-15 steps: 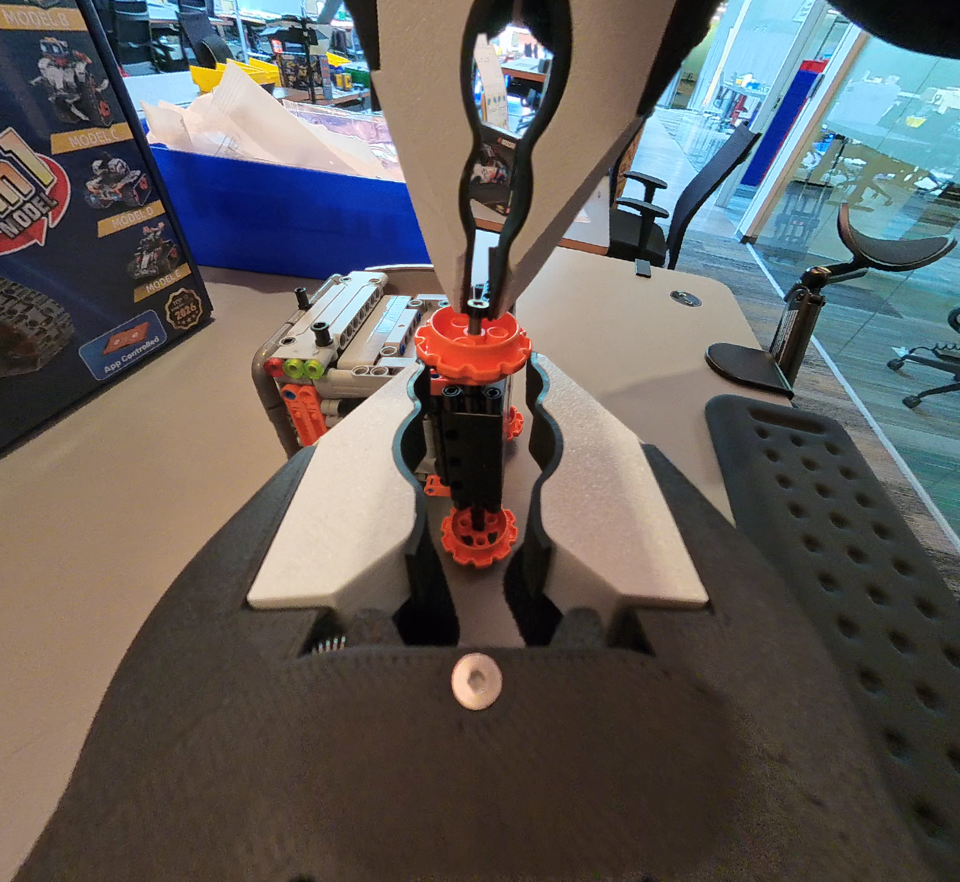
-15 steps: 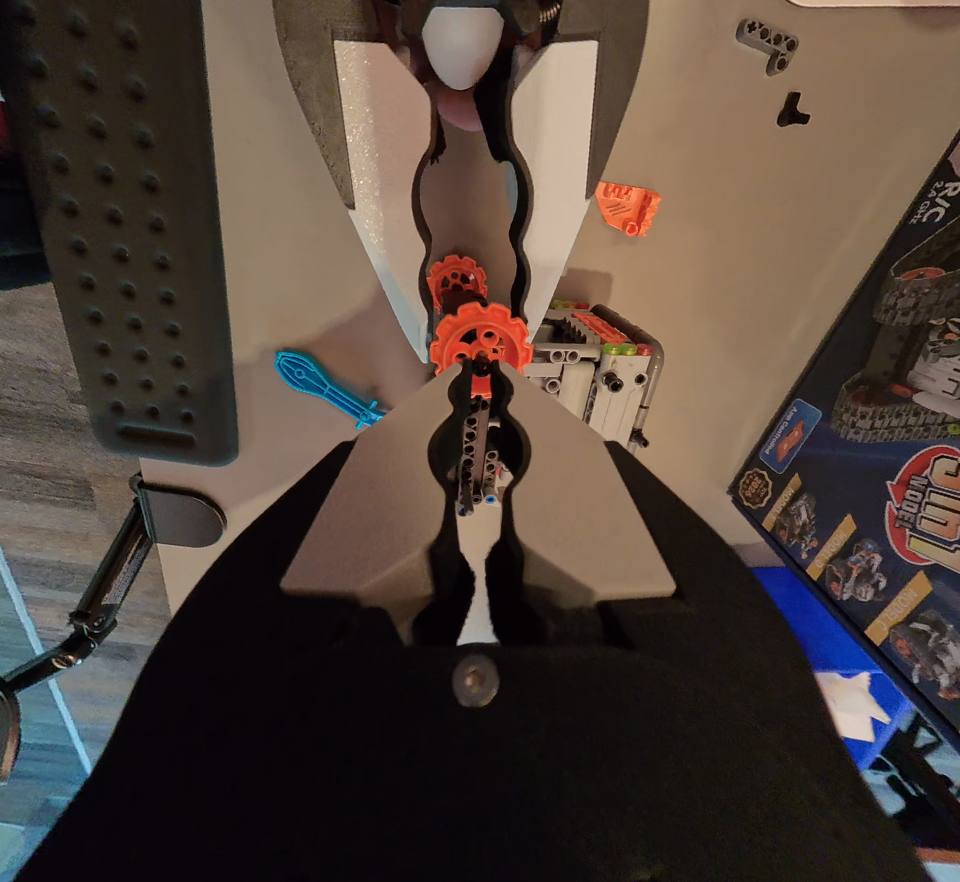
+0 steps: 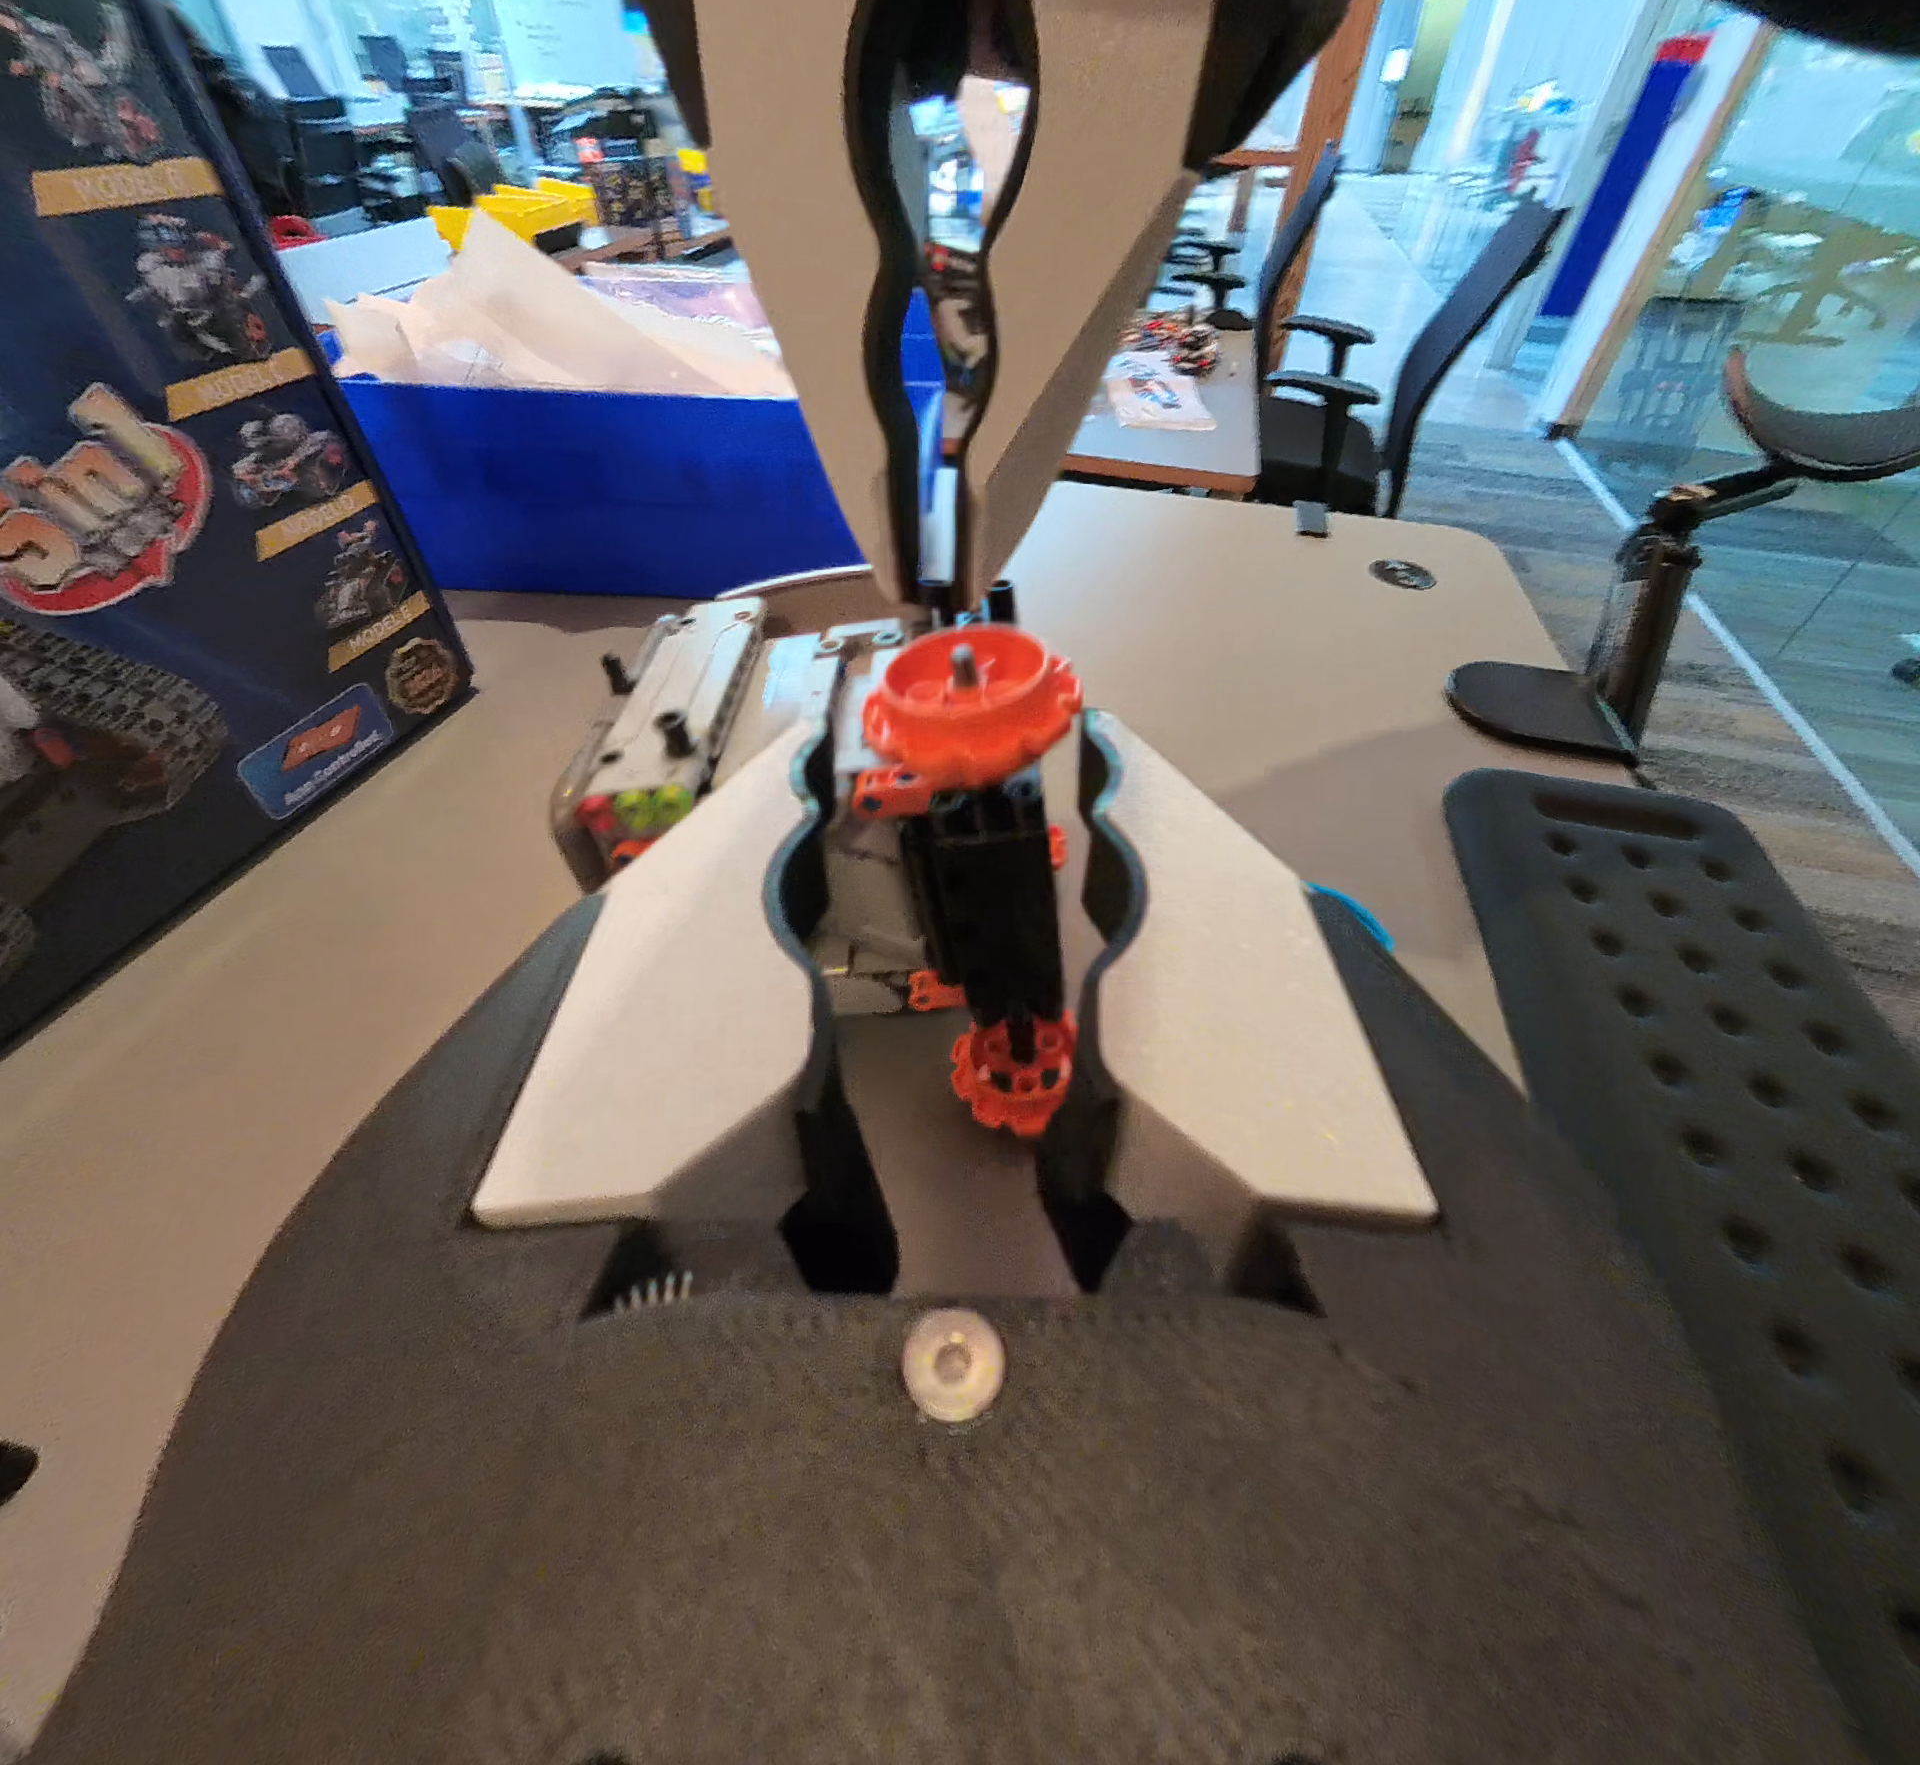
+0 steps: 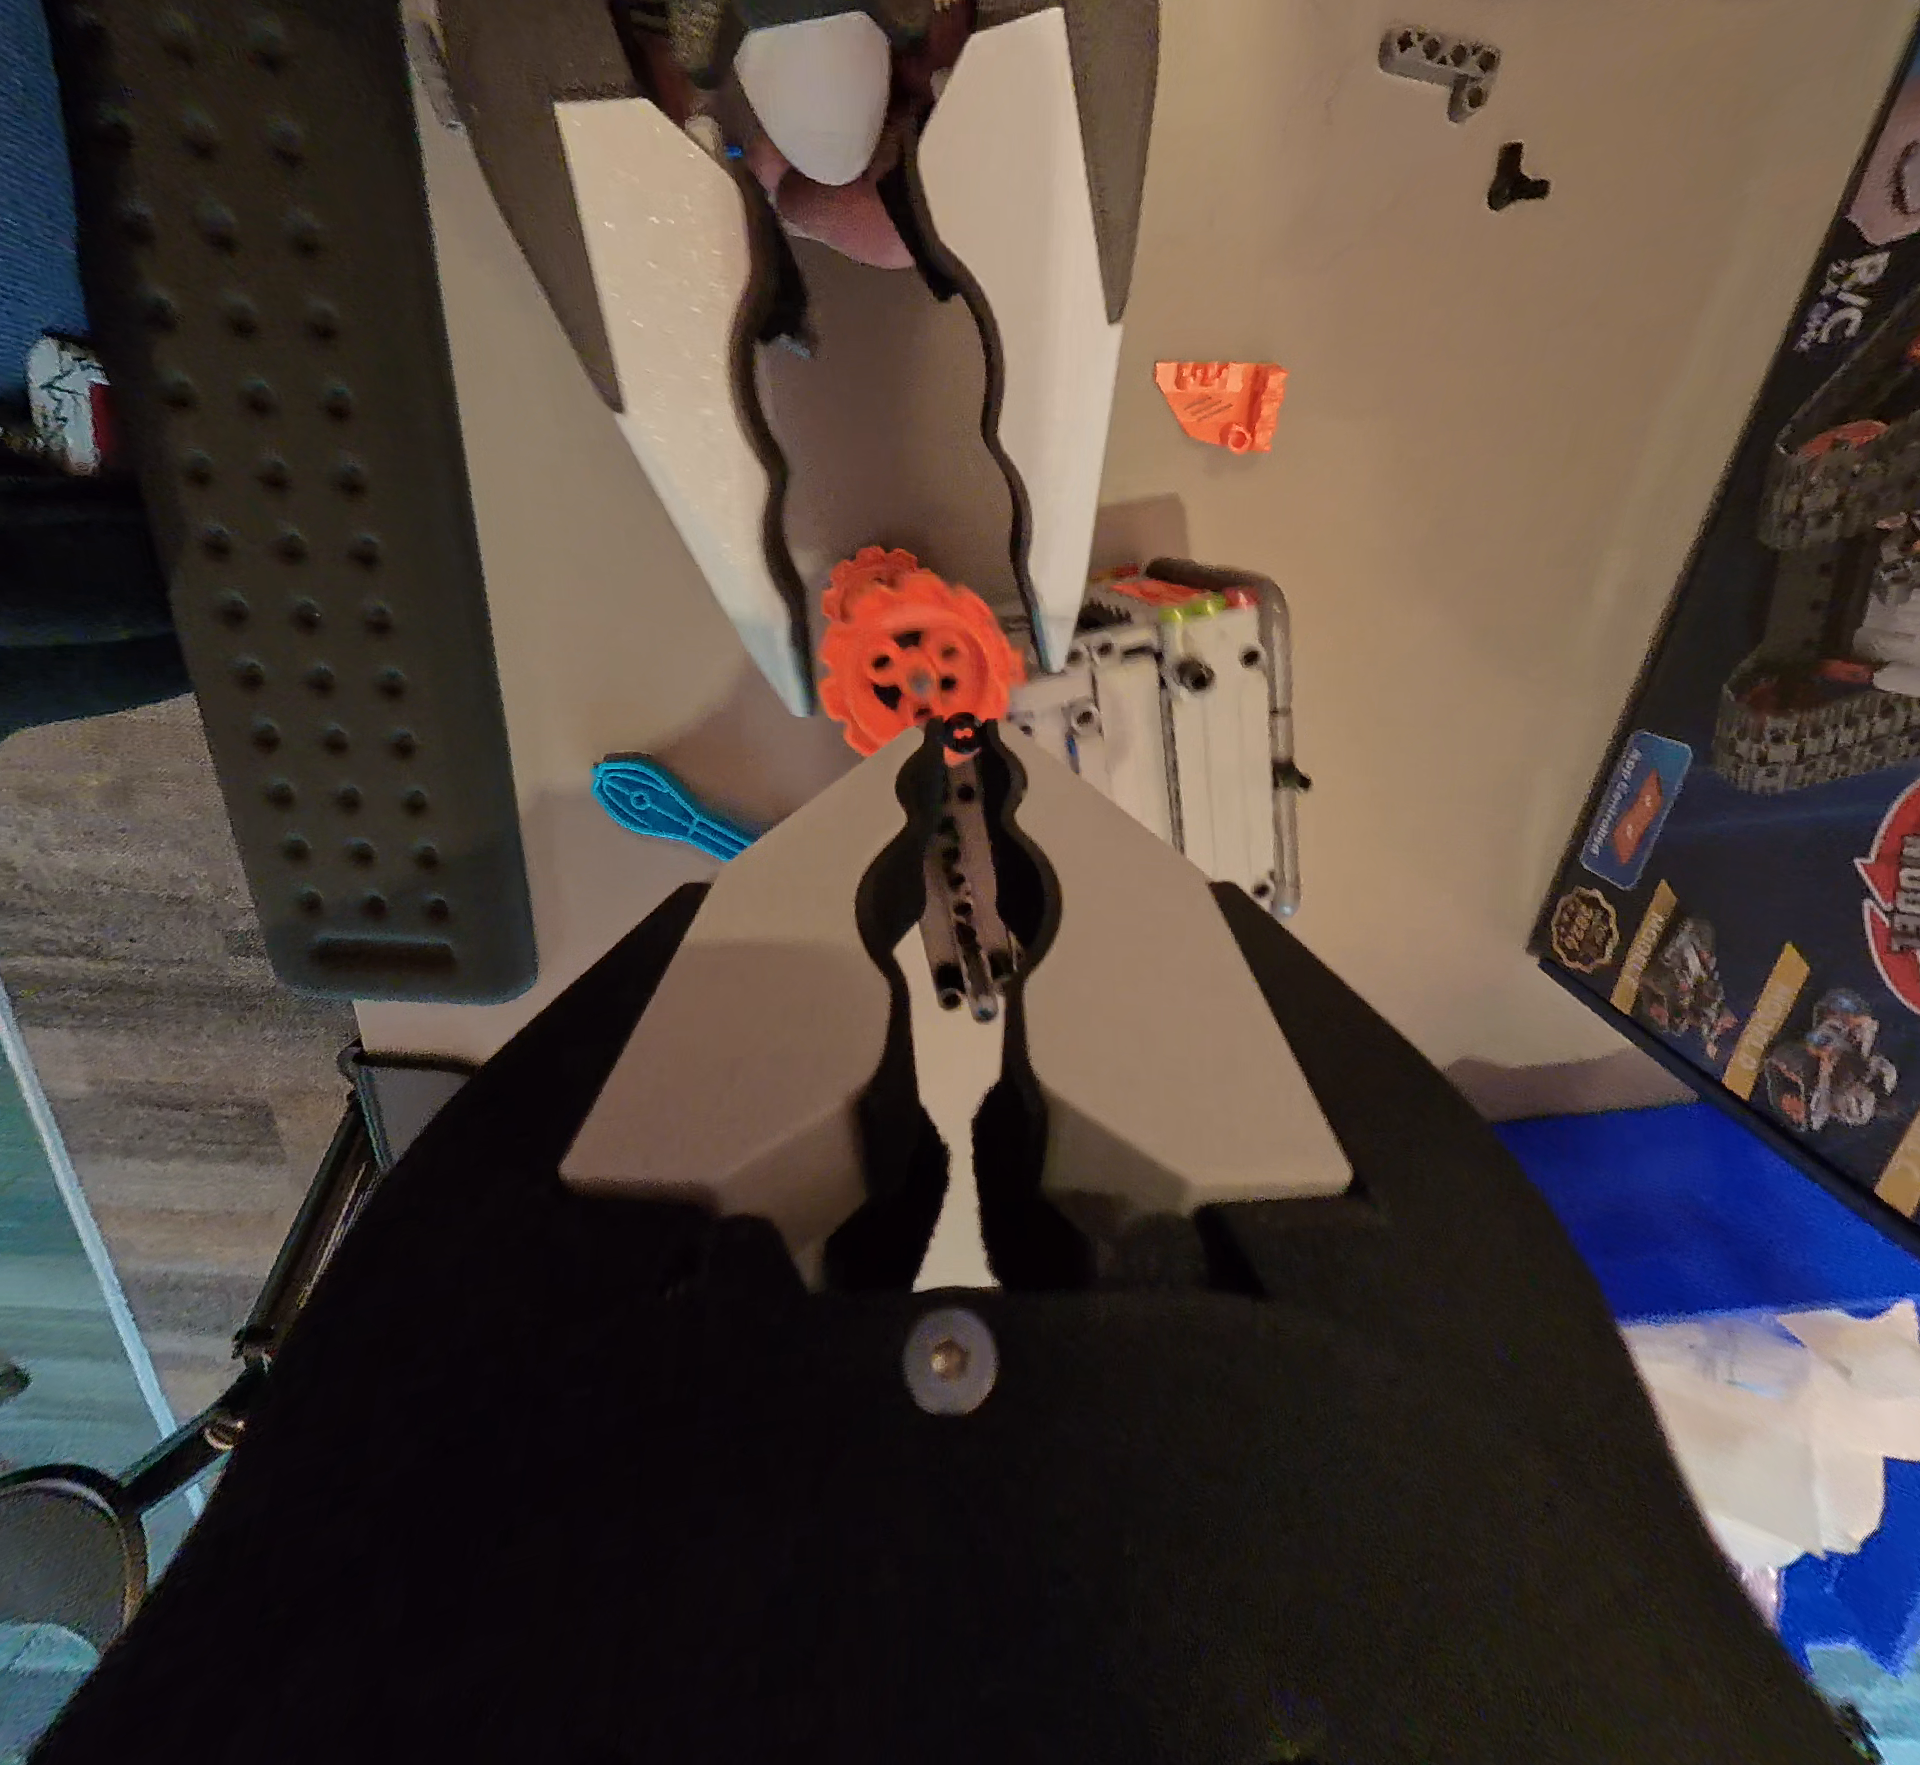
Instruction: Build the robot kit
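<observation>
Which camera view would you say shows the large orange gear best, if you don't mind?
The right wrist view: the large orange gear faces the camera, teeth and holes visible, though the right gripper overlaps its lower edge. The left wrist view shows it tilted, slightly blurred.

Tight at centre, open desk on the sides

Grey block model [image 3: 707,728] stands just beside the sprocket assembly [image 3: 971,842]; game box [image 3: 177,468] and blue bin [image 3: 603,479] wall the desk [image 3: 1247,676] back edge; bare desk toward the perforated black armrest [image 3: 1704,1040].
</observation>
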{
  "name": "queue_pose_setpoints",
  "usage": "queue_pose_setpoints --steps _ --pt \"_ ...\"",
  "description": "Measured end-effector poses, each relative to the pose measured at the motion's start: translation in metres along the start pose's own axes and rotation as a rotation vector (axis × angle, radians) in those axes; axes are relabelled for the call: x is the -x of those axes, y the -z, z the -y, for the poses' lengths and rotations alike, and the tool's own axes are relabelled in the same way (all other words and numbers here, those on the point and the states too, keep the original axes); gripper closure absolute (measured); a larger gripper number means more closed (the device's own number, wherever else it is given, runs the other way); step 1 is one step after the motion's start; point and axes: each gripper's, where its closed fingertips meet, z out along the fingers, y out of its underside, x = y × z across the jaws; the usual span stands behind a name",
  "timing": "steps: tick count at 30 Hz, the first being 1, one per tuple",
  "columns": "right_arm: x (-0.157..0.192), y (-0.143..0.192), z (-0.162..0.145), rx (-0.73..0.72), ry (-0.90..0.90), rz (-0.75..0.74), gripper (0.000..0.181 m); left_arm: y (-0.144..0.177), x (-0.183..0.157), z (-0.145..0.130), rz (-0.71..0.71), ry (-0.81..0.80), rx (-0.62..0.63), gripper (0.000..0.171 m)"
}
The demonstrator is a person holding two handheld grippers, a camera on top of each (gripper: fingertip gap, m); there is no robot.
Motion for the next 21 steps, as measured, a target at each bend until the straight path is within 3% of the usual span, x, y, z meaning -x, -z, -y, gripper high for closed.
queue_pose_setpoints --steps 3,8,21 --pt "0.001 0.003 -0.004 -0.02 -0.019 -0.001 0.177 -0.004 -0.003 -0.003 -0.022 0.024 0.013 0.118" --pt "0.009 -0.002 0.0 -0.034 -0.008 0.007 0.177 -0.007 -0.007 -0.003 -0.043 0.03 0.005 0.128" --pt "0.012 -0.011 0.004 -0.006 0.022 0.0 0.177 -0.007 -0.007 -0.003 -0.03 0.024 0.001 0.129"
